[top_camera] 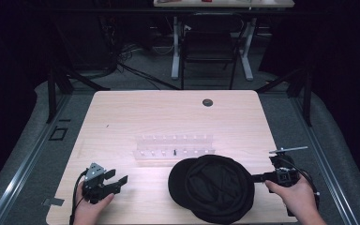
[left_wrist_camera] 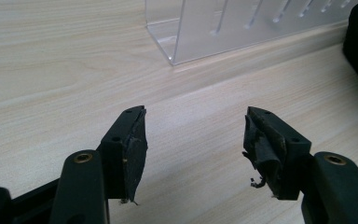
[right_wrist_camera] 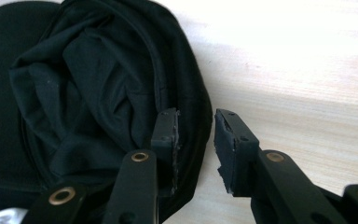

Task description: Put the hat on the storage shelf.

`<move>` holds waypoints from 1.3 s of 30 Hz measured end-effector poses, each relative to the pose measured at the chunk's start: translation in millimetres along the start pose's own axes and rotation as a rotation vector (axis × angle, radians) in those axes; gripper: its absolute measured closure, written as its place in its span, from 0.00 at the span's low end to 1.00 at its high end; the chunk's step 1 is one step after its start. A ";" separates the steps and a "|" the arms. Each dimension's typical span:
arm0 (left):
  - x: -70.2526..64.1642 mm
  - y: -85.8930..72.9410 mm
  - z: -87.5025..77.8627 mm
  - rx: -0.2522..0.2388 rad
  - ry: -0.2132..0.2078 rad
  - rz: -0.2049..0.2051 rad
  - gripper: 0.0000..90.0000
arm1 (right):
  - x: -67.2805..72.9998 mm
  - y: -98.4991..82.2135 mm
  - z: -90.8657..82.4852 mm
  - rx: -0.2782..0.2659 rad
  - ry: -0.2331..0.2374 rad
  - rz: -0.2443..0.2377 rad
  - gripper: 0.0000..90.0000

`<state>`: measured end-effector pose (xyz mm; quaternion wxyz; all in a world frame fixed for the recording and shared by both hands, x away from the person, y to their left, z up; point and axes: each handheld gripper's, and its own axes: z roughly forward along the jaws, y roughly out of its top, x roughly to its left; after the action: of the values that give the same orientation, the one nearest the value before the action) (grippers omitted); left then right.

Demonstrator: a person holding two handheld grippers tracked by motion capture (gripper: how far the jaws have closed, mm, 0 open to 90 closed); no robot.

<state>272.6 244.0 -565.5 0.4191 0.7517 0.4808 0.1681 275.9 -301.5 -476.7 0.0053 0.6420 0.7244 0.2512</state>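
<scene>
A black cap point(top_camera: 213, 187) lies upside down on the wooden table point(top_camera: 136, 112), near the front right. My right gripper point(top_camera: 258, 177) is at the cap's right edge. In the right gripper view the cap point(right_wrist_camera: 88, 93) shows its crumpled lining, and the right gripper point(right_wrist_camera: 196, 126) straddles the rim: one jaw inside the cap, the other outside, with a narrow gap still between them. My left gripper point(top_camera: 117, 176) rests at the front left, open and empty. The left gripper point(left_wrist_camera: 196, 135) has bare wood between its jaws.
A clear acrylic rack point(top_camera: 174, 145) with rows of small pegs stands mid-table behind the cap; its corner point(left_wrist_camera: 223, 32) is ahead of the left gripper. A dark cable grommet point(top_camera: 207, 102) sits near the far edge. A chair point(top_camera: 208, 42) stands beyond the table.
</scene>
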 end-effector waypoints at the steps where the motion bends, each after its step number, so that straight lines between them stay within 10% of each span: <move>1: -0.1 -0.1 0.0 0.000 0.001 0.000 0.44 | 0.7 2.2 2.0 0.015 -0.005 0.000 0.78; 39: 0.1 -0.2 0.6 0.003 0.003 0.001 0.44 | -3.2 11.9 31.7 0.223 0.016 0.048 0.83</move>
<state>272.9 243.9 -566.1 0.4172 0.7523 0.4813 0.1685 298.0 -292.5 -501.0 -0.0781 0.6535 0.7324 0.1742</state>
